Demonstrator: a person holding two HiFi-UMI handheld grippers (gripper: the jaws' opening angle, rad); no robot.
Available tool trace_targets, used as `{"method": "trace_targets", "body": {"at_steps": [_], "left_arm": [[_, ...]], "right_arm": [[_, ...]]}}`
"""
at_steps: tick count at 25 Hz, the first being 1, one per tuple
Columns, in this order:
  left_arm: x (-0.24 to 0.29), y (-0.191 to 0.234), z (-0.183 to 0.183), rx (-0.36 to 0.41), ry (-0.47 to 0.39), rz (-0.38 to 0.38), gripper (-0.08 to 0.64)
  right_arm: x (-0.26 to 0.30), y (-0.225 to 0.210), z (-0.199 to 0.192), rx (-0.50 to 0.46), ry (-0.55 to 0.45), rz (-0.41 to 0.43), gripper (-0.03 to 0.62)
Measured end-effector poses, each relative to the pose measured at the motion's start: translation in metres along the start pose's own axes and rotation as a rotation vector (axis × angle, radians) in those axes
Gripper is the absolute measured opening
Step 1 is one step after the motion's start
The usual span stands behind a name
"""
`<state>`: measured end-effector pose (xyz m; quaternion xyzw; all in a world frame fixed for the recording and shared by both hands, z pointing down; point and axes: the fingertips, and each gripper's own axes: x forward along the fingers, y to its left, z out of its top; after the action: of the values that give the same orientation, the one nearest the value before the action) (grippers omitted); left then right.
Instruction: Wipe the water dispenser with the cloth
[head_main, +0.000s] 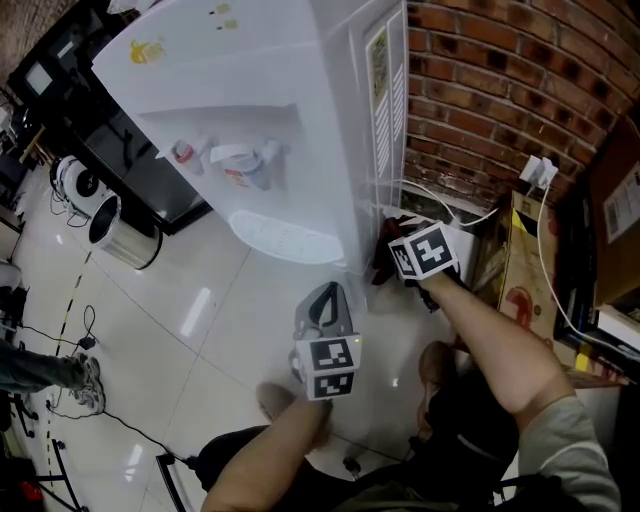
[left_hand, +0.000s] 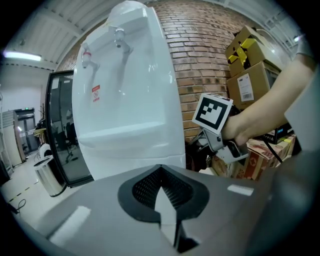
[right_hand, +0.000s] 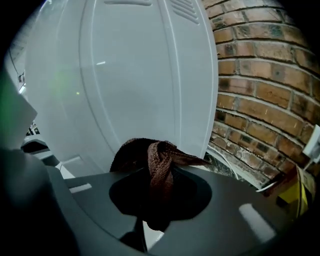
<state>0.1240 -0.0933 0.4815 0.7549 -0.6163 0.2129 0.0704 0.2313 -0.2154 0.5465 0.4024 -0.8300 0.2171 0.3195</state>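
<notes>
Right gripper view, entry 1: right gripper (right_hand: 155, 187), jaws nipped down on cloth (right_hand: 157, 162). Cloth is brown knit, bunched and twisted, with the wad poking out past the tips.

Entry 2: water dispenser (right_hand: 100, 50), white, upright. Its side panel (right_hand: 150, 100) fills the view straight ahead of and above the cloth. Very close; can't tell if touching. Brick wall (right_hand: 260, 100) sits just R of the panel's rear edge.

Entry 3 (head view): left gripper (head_main: 325, 300), jaws together, nothing in them, out front of the cabinet's base and apart from it.

Note: the panel's long axis runs vertical, and the cloth sits near its low end, betw. cabinet and wall. The wipe prob. wants the cloth pressed fwd onto the panel, then run along its height. R hand is much the nearer; L is spare.
</notes>
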Motion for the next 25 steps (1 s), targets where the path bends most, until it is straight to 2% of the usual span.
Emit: {"method": "trace_targets", "body": {"at_steps": [2,5,9,14,20,25], "left_arm": [[0.001,-0.001,-0.006,-0.001,0.014,-0.004,0.0],[0.007,0.0,-0.021,-0.033,0.037,0.014,0.0],[0.021,-0.001,-0.063,-0.091,0.107,0.045,0.0],[0.035,-0.007,-0.103,-0.073,0.189,0.035,0.0],[0.044,-0.014,-0.111,-0.072,0.216,-0.019,0.0],[0.047,-0.019,-0.103,-0.085,0.199,-0.044,0.0]], "right_arm": [[0.011,-0.003,-0.013,-0.001,0.01,0.016,0.08],[0.034,-0.007,-0.038,0.045,0.018,0.051,0.084],[0.066,-0.016,-0.063,0.11,0.034,0.048,0.084],[0.098,-0.026,-0.096,0.179,0.086,0.032,0.083],[0.133,-0.024,-0.136,0.274,0.162,0.022,0.083],[0.145,-0.032,-0.15,0.295,0.202,0.005,0.08]]}}
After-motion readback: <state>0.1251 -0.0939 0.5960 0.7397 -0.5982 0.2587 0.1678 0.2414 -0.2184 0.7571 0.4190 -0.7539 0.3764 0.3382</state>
